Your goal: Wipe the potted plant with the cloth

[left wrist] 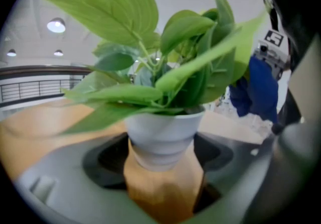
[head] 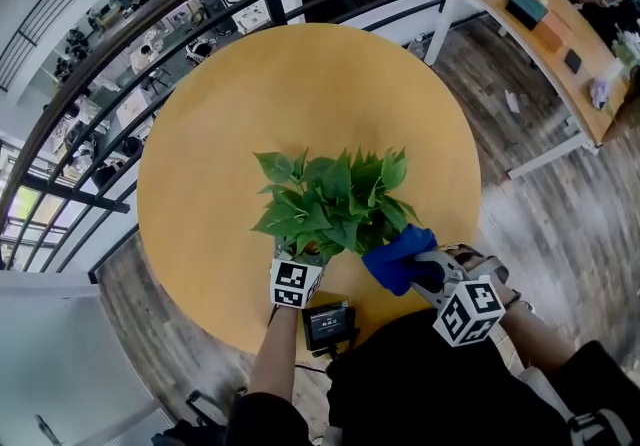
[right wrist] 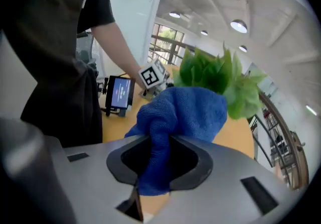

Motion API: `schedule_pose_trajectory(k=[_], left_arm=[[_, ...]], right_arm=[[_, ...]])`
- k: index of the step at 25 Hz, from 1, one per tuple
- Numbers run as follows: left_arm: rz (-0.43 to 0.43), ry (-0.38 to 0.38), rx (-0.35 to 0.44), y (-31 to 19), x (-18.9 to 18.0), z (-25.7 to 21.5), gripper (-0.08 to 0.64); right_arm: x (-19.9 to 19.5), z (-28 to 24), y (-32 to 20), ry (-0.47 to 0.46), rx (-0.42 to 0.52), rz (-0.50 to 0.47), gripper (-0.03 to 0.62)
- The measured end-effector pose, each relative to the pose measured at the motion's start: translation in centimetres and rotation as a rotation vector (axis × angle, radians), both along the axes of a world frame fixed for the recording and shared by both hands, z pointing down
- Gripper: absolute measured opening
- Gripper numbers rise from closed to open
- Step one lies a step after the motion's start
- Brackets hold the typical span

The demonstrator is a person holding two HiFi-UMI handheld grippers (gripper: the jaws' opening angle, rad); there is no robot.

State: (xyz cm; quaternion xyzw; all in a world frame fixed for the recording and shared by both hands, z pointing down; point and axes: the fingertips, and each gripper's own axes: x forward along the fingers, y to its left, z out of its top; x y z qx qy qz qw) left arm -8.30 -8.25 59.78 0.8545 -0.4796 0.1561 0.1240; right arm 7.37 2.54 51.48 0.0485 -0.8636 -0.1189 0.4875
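Cloth [head: 398, 256] bunched up and clamped tight in the right gripper's [right wrist: 159, 165] fingers, sitting at the lower-right edge of the potted plant [head: 335, 199] in the head view. From the right gripper view, the leaves lie just beyond the cloth, up and to the right. Left gripper [left wrist: 163, 170] fingers grasp the white pot [left wrist: 161, 135] low down on the desk [head: 300, 74], bracing it. From above, foliage hides the pot, and whether the cloth touches a leaf is impossible to tell.

One plant [head: 335, 199], one cloth [head: 398, 259], perhaps one screen [head: 328, 325].
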Motion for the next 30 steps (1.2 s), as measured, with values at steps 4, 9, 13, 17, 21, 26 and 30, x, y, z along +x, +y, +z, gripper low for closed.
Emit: schedule_pose_trajectory(k=[4,9,13,17,21,26,30], left_arm=[[0.000,0.001,0.002,0.1,0.1,0.0,0.396],[-0.001,0.001,0.001,0.1,0.1,0.1,0.396],[-0.001,0.000,0.001,0.1,0.1,0.1,0.397],[-0.002,-0.002,0.001,0.1,0.0,0.1,0.396],[-0.002,0.000,0.001,0.2,0.2,0.1,0.396],[0.002,-0.001,0.000,0.3,0.0,0.0,0.396],[0.002,-0.001,-0.001,0.4,0.0,0.0,0.396]], right_arm=[[3.8,4.0,0.2,0.092,-0.090,0.099,0.103],[7.2,0.7,-4.5,-0.006,-0.060,0.329,0.103],[7.0,-7.9,-9.5,-0.211,0.120,0.432,0.102],[3.3,-15.7,-11.1,-0.352,0.264,0.375,0.101],[-0.9,-15.2,-11.3,-0.253,0.349,0.257,0.103],[0.4,-7.8,-13.3,-0.053,0.336,0.281,0.103],[4.5,-3.6,-13.8,0.019,0.232,0.387,0.103]])
